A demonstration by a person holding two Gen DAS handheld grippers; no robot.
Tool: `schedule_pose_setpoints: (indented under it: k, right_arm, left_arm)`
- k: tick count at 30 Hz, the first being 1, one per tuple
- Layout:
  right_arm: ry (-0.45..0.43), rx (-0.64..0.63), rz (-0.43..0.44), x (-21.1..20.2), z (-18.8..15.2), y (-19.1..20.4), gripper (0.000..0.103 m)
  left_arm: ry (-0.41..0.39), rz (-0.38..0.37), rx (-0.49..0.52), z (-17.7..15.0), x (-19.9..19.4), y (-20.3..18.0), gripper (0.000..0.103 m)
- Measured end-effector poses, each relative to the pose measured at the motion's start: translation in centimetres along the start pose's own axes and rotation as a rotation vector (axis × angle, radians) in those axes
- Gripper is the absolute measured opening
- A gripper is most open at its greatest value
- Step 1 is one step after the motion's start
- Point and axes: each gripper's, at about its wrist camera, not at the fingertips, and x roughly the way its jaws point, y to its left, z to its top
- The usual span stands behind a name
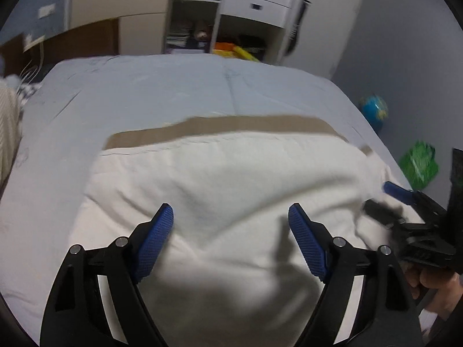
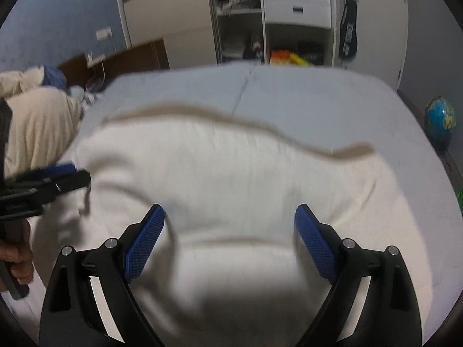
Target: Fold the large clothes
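Cream fabric, the large garment [image 1: 220, 179] lies bunched on the bed [image 1: 144, 92]; our left tool [image 1: 230, 217] and right tool [image 2: 230, 217] hover spread, gripping nothing. We judge a fold pending: next, pinch the near edge

dim indoor light — motion blur, fisheye-warped edges, dark corner vignette.

garment [image 1: 220, 190]: cream-white — tan band along its far edge
bed sheet [image 1: 144, 95]: pale grey-blue
gripper pads [image 1: 154, 243]: blue, fine grid texture
globe [image 2: 439, 115]: blue — yellow-green patches
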Motion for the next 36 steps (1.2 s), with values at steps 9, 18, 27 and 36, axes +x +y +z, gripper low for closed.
schedule_pose_setpoints:
  k: [9, 18, 27, 36]
  right_arm:
    - [0.157, 0.048, -0.058, 6.7, 3.9, -0.7, 0.094]
    - [0.153, 0.159, -0.002, 4.7, 3.6, -4.4, 0.095]
    - [0.104, 0.197, -0.115, -4.7, -1.5, -9.7, 0.095]
    - [0.058, 0.257, -0.083, -13.5, -7.7, -11.0, 0.095]
  left_arm:
    - [0.118, 0.108, -0.139, -1.1, 2.9, 5.3, 0.079]
    - [0.129, 0.103, -0.211, -2.0, 1.2, 7.8, 0.078]
    - [0.129, 0.141, -0.287, -4.5, -3.5, 10.1, 0.089]
    - [0.094, 0.074, -0.308, -8.2, -10.7, 7.1, 0.093]
